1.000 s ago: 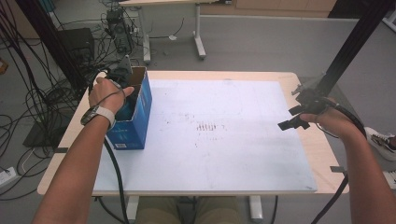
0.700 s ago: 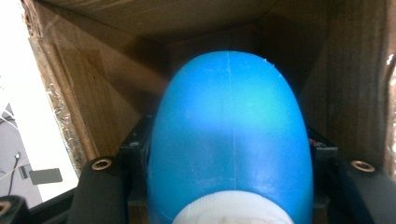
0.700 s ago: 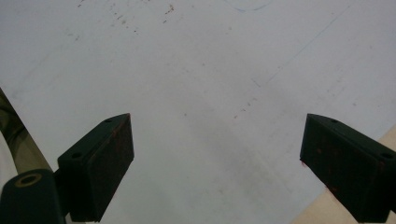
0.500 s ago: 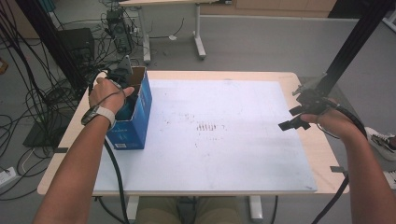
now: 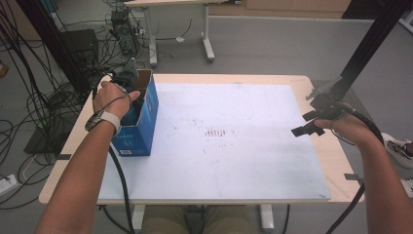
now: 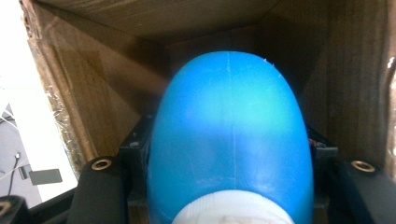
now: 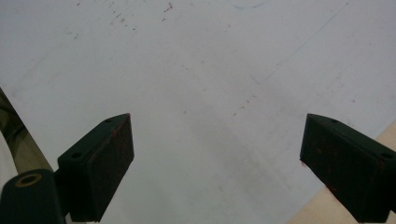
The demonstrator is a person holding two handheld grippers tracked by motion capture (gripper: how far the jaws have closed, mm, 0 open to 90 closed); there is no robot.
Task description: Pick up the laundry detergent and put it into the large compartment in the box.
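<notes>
A blue bottle (image 6: 231, 140) with a white cap at its near end is sitting between the jaws of the left gripper (image 5: 130, 90), deep inside an open cardboard box (image 5: 146, 114). In the left gripper view, the bottle's rounded body is bulging up between the two black jaws, which are pressing against its sides, and the brown inner walls of the box are rising all around it. From the high view, the box, blue on the outside, is standing at the left edge of the table (image 5: 87, 146), and the person's left hand (image 5: 113, 97) is reaching down into its open top, with a watch on the wrist.

The right gripper (image 5: 311, 122) is hovering over the right edge of the table, well apart from the box. Its jaws are standing wide with nothing between them; in the right gripper view they are framing a bare stretch of the white mat (image 7: 210, 93) that is covering the table, marked with faint reddish smudges.
</notes>
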